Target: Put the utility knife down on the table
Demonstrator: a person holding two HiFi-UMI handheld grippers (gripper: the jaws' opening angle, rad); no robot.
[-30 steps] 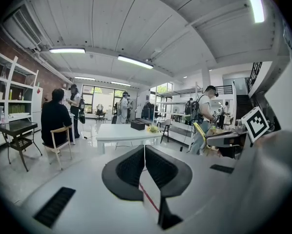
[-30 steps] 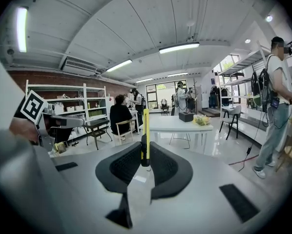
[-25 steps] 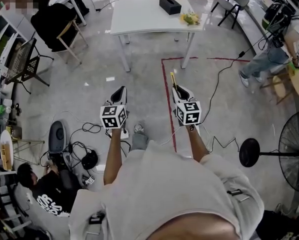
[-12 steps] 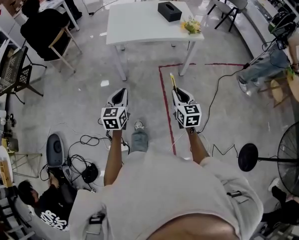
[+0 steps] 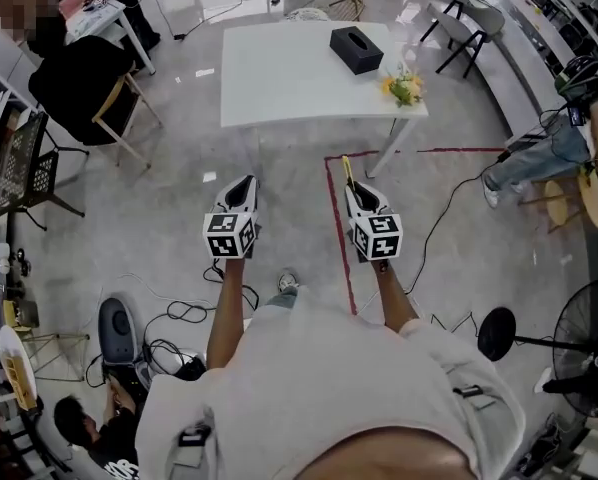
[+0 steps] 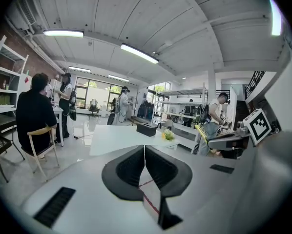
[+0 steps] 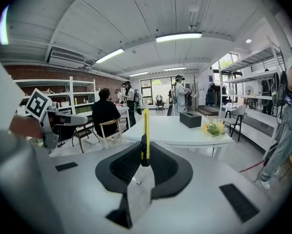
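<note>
Utility knife [image 7: 145, 130], yellow with a black lower end, stands clamped between the black jaws of our right gripper [image 5: 355, 186], and its slim body sticks up and forward past the jaw tips. We hold it in the air, well short of the table [image 5: 299, 68], so it is not yet lying there. Our left gripper [image 6: 144, 150] is clenched on nothing, its two jaws meeting along a thin seam. From the head view we carry both grippers side by side in front of our body, level with each other and apart, over a grey floor [image 5: 179, 198]. One shoe [image 5: 287, 283] shows between our forearms. A red tape line [image 5: 336, 218] runs along the floor between the two grippers, nearer the right one, and turns a corner close to a table leg. Loose black cables [image 5: 179, 313] lie to our lower left, and a standing fan [image 5: 591, 343] is at the lower right edge. Ahead of us stands the white table, with a black box [image 5: 356, 49] towards its far right side and a small bunch of yellow flowers [image 5: 403, 88] near its right front corner. Beyond it on the left, a seated person in dark clothes [image 5: 74, 68] sits on a wooden chair at another desk. At the right edge a second person [image 5: 549, 148] sits with legs stretched out over the floor.
</note>
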